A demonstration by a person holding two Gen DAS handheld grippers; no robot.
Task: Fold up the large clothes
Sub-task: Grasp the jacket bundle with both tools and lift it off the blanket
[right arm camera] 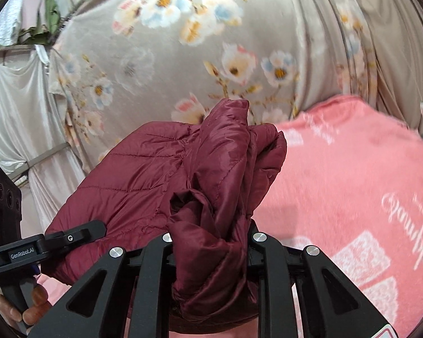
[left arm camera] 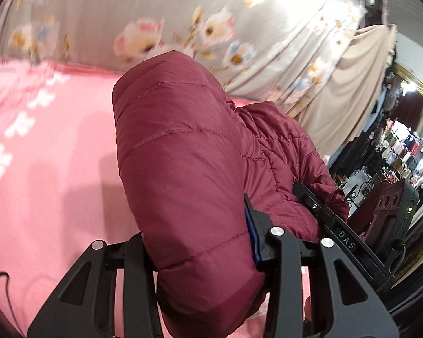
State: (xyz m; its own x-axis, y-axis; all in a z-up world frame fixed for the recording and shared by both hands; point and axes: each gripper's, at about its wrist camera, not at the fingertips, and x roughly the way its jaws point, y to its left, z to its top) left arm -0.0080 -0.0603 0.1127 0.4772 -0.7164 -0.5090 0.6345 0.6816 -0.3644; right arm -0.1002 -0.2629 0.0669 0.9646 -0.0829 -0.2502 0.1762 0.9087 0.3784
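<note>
A maroon quilted puffer jacket (left arm camera: pixel 183 155) hangs lifted above a pink blanket (left arm camera: pixel 56 169). In the left wrist view my left gripper (left arm camera: pixel 200 239) is shut on a thick padded fold of it, which bulges up and hides the fingertips. The right gripper (left arm camera: pixel 301 191) shows beside it, its tip buried in the same jacket. In the right wrist view my right gripper (right arm camera: pixel 211 242) is shut on a bunched, shiny fold of the jacket (right arm camera: pixel 143 180). The left gripper (right arm camera: pixel 70 236) and the hand (right arm camera: pixel 33 304) holding it appear at the lower left.
The pink blanket (right arm camera: pixel 352 183) with white print covers the surface below. A grey floral curtain (right arm camera: pixel 183 56) hangs close behind. A white drape (right arm camera: pixel 11 112) hangs at far left, and crowded shelves (left arm camera: pixel 403 152) stand off to the right.
</note>
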